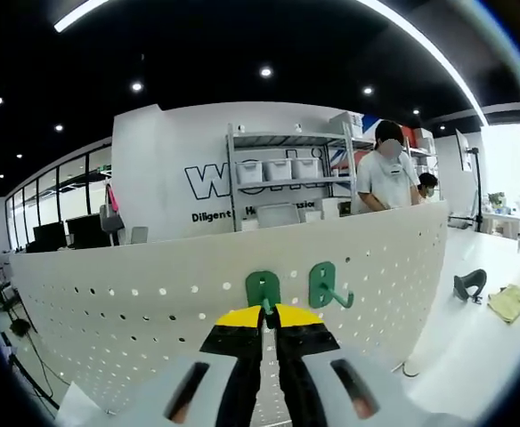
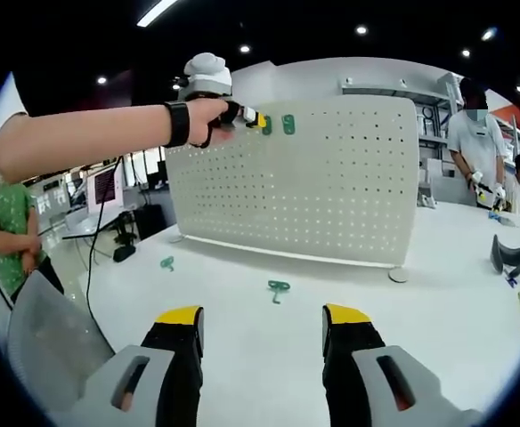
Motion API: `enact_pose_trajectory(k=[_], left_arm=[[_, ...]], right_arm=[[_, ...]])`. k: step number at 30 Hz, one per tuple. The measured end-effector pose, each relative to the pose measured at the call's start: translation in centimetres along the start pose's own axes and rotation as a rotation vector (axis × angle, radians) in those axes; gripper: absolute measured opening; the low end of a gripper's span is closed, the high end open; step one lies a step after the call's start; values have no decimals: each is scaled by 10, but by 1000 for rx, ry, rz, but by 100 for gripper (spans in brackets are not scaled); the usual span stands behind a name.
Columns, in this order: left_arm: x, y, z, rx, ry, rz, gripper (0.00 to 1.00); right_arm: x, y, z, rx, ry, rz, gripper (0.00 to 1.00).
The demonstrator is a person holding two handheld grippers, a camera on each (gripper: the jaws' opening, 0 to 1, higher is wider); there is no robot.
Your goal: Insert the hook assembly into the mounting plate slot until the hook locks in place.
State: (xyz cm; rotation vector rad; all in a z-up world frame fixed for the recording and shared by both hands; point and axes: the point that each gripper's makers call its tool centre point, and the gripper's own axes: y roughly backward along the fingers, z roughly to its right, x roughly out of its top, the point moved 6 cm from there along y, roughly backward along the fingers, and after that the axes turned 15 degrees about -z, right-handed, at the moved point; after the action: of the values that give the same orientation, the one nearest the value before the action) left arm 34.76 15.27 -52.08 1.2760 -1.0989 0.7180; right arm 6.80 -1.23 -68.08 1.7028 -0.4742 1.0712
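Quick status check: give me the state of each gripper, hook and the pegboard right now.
Left gripper: shut on left hook, at the pegboard.
Right gripper: open, empty, over the table.
Left hook: against the board, held by the fingers; locking cannot be told.
Right hook: hung on the board, free.
Table hooks: lying loose on the table.
Pegboard: upright.

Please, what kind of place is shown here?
Probably an open office or lab: a white table carrying a pegboard, storage shelves with bins, desks with monitors, and ceiling spotlights.
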Motion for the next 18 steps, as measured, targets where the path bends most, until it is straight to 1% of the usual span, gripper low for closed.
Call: enact_pose_trajectory(k=[6, 7, 12, 18], left_arm=[[1, -1, 2, -5, 11, -4, 6], [1, -1, 2, -12, 29, -4, 6], [-1, -2, 0, -11, 45, -18, 6], [0, -4, -2, -18, 44, -28, 5]], right_arm=[[-1, 1, 1, -2, -6, 2, 54], [-1, 1, 1, -2, -7, 0, 54], [-2, 1, 1, 0, -13, 3, 54], [0, -1, 0, 4, -5, 4, 54]])
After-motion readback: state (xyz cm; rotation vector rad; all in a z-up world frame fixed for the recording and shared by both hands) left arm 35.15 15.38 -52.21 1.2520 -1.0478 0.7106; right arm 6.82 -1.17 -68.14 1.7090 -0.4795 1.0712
